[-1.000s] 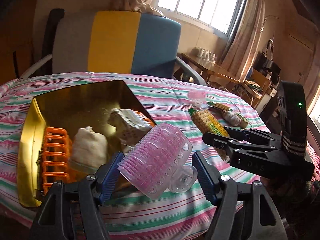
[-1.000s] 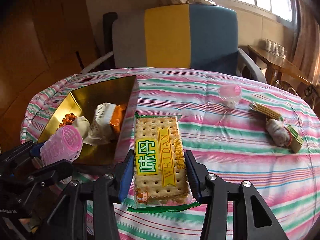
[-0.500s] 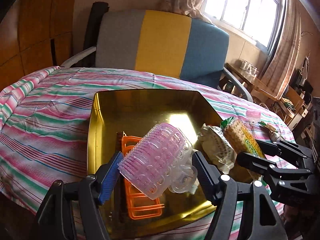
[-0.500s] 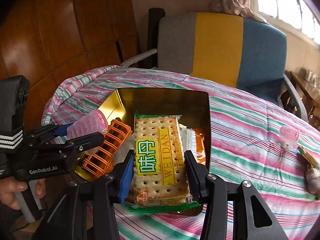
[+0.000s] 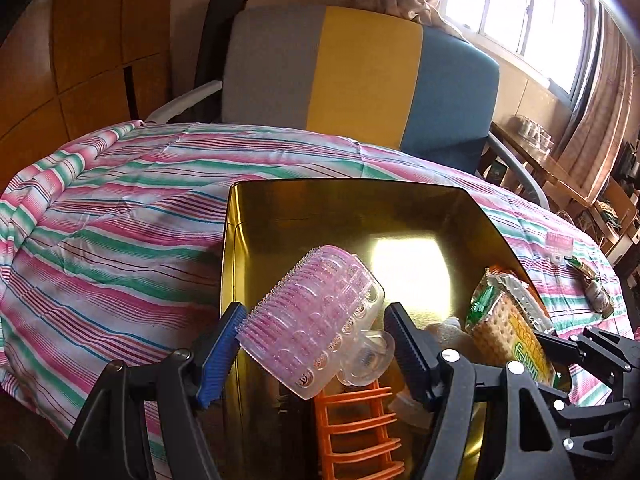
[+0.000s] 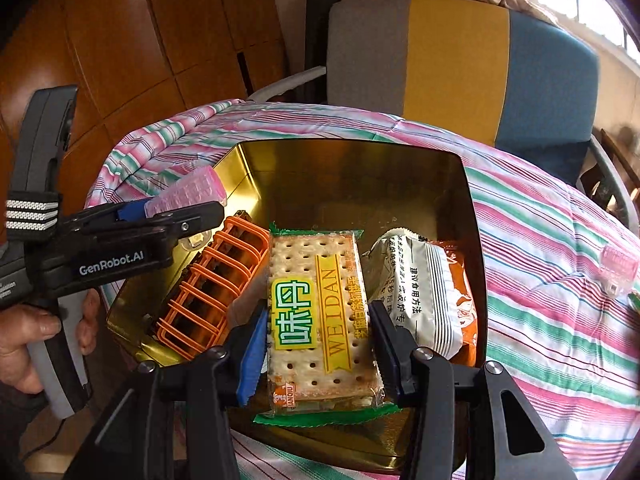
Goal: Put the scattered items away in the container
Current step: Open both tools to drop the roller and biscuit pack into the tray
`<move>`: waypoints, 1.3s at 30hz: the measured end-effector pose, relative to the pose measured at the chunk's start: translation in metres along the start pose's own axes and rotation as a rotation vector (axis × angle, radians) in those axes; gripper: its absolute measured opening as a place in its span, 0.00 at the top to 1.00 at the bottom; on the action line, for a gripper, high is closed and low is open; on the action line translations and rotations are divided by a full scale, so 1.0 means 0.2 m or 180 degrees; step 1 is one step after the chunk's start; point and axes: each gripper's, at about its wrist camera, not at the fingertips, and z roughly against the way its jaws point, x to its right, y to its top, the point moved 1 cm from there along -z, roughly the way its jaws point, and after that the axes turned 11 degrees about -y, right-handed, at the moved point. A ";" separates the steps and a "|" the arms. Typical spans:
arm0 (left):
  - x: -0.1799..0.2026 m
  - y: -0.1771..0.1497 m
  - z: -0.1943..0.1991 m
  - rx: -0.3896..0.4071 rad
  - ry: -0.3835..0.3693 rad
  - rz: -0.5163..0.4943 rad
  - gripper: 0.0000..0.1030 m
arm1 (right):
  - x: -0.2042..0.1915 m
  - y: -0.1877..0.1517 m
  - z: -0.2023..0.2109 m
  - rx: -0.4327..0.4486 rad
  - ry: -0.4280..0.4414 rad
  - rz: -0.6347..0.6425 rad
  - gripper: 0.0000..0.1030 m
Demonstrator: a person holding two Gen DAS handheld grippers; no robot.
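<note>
Striped pink-green tablecloth (image 5: 120, 216) under gold tin (image 6: 352, 168); tricolour armchair (image 5: 360, 76) behind, wood panelling (image 6: 140, 40) left. Left gripper (image 5: 316, 344) clamping pink hair roller (image 5: 316, 320), right gripper (image 6: 320, 352) gripping cracker packet (image 6: 320, 312).

Daylight from the window (image 5: 532, 20) blows out there and glares off the gold tin (image 5: 408, 264); fisheye edges bend and darken.

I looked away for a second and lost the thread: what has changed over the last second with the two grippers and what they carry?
Both grippers moved from the tablecloth side to above the gold tin. The left gripper brought the pink hair roller over its left part; the right gripper brought the cracker packet over its middle. Neither let go. The orange rack and white snack packet stayed in the tin.
</note>
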 end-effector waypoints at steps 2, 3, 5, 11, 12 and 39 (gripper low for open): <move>-0.02 0.01 -0.03 -0.0034 0.0020 0.0030 0.30 | 0.00 -0.01 -0.01 -0.0033 0.0014 0.0005 0.52; -0.03 0.01 -0.04 -0.0049 0.0030 0.0035 0.30 | 0.00 -0.01 -0.02 -0.0053 0.0023 0.0002 0.52; -0.03 0.00 -0.05 -0.0070 0.0046 0.0023 0.30 | -0.01 -0.02 -0.03 -0.0070 0.0041 -0.0007 0.52; 0.00 0.00 -0.05 -0.0076 0.0098 0.0010 0.29 | -0.01 -0.04 -0.03 -0.0084 0.0002 0.0022 0.52; 0.00 0.00 -0.05 -0.0078 0.0110 0.0020 0.29 | -0.01 -0.04 -0.03 -0.0083 -0.0005 0.0026 0.52; -0.08 0.05 0.15 0.0153 0.0055 0.0351 0.20 | 0.10 -0.10 0.19 0.0151 -0.0035 -0.0262 0.39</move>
